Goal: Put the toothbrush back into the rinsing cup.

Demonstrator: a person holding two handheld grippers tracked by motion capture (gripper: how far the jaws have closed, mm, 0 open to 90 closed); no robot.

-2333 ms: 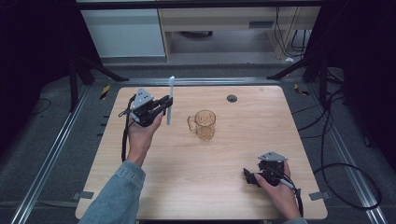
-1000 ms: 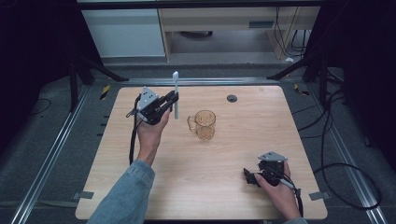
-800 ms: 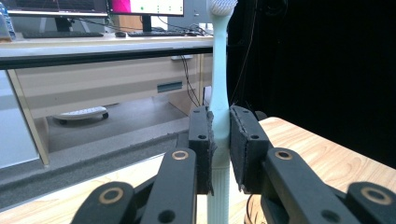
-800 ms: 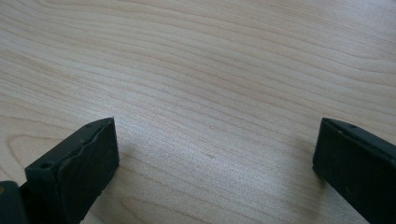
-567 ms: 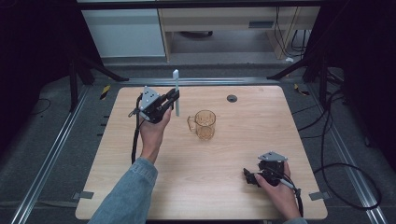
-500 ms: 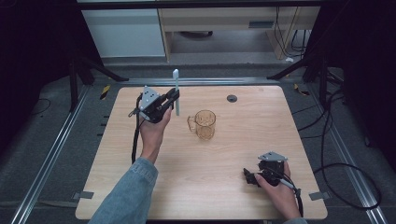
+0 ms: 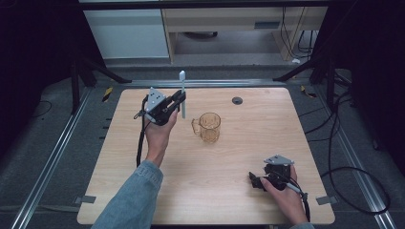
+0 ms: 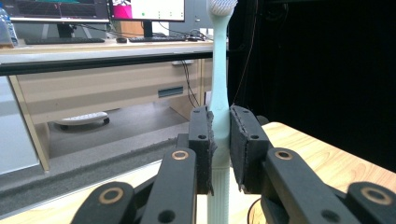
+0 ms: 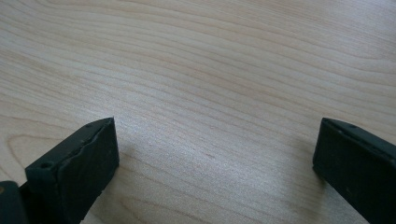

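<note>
A pale toothbrush (image 7: 182, 94) stands upright in my left gripper (image 7: 179, 101), bristle head on top, held above the table left of a clear amber mug (image 7: 207, 127). In the left gripper view the two black pads (image 8: 202, 149) press on the toothbrush handle (image 8: 219, 107) from both sides. My right gripper (image 7: 254, 180) rests near the table's front right, pointing left. In the right gripper view its jaws stand wide apart over bare wood (image 9: 210, 93), with nothing between them.
The wooden table (image 7: 258, 119) has a dark round cable hole (image 7: 237, 100) near its back edge. Cables trail on the floor at the right (image 7: 344, 157). A desk with monitors (image 8: 116, 11) stands beyond the table.
The left hand has lifted the upright toothbrush slightly up and toward the mug since the earliest frame; over the last second it barely moved. The right hand has stayed put.
</note>
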